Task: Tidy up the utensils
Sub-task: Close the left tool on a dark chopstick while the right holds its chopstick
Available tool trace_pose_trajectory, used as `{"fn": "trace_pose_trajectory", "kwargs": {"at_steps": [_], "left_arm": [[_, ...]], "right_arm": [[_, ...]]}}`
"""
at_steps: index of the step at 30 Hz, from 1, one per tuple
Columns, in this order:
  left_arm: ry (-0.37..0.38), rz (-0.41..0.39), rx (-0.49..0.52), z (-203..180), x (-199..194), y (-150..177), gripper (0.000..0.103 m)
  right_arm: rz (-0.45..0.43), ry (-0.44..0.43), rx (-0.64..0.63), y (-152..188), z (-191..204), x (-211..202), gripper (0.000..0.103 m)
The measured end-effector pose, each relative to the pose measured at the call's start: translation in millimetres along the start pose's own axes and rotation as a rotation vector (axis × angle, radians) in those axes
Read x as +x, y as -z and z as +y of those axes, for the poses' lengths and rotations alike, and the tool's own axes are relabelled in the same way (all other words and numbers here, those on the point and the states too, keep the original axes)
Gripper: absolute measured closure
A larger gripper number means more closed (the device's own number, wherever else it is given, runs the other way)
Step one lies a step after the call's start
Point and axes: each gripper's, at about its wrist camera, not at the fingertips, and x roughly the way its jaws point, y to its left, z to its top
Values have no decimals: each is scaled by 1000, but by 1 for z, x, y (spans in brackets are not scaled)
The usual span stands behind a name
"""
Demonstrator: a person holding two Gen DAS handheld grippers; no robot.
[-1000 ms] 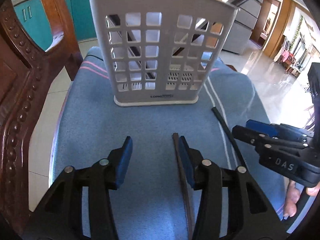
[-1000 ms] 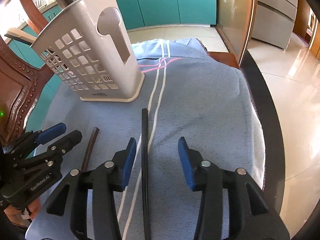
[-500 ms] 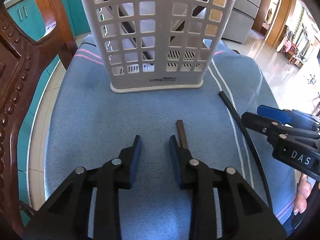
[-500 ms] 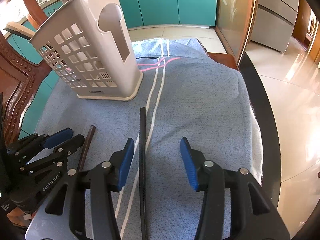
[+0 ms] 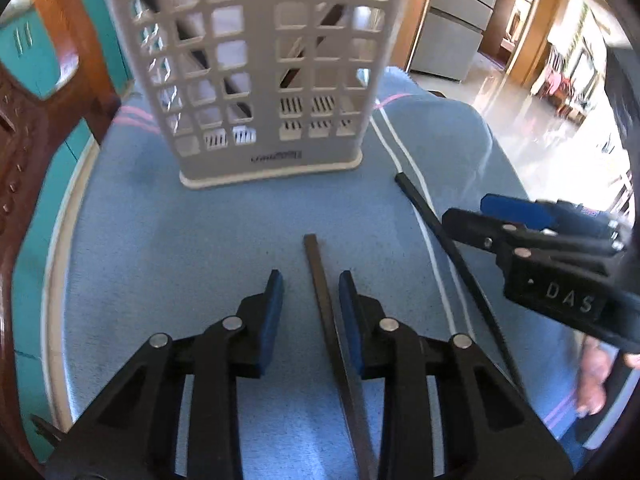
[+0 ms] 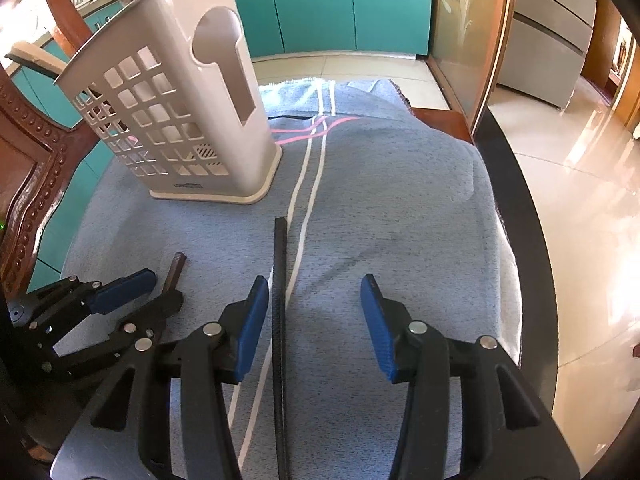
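Observation:
A white perforated utensil holder (image 5: 256, 76) stands on the blue cloth (image 5: 168, 240), with dark utensil handles inside. It also shows in the right wrist view (image 6: 176, 120). A brown chopstick (image 5: 320, 280) lies on the cloth between the jaws of my left gripper (image 5: 311, 286), close to the right pad; the jaws are open and not touching it. A black chopstick (image 6: 279, 300) lies just inside the left pad of my right gripper (image 6: 312, 296), which is open wide. The black chopstick shows in the left wrist view too (image 5: 436, 232).
A carved wooden chair (image 5: 28, 128) stands at the left. The table's dark rim (image 6: 516, 200) runs along the right, with tiled floor beyond. Teal cabinets (image 6: 332, 4) are at the back. The cloth has white stripes (image 6: 304, 184).
My left gripper shifted right, so the brown chopstick now lies between its jaws instead of outside the right one. The right gripper dropped slightly toward the cloth.

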Motion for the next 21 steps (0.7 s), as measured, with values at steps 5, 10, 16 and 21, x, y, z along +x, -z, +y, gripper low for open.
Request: {"fn": "trace_pose_trajectory", "kwargs": {"at_steps": [5, 10, 16, 21], "left_arm": [[25, -6, 75, -12, 0, 0, 93], [-9, -11, 162, -15, -3, -4, 93], [-38, 8, 125, 2, 2, -8, 93], [-38, 4, 106, 7, 0, -9, 93]], "right_arm": [[2, -24, 9, 0, -1, 1, 55], [-16, -15, -8, -2, 1, 3, 55], [-13, 18, -91, -6, 26, 20, 64], [32, -56, -69, 3, 24, 12, 96]]}}
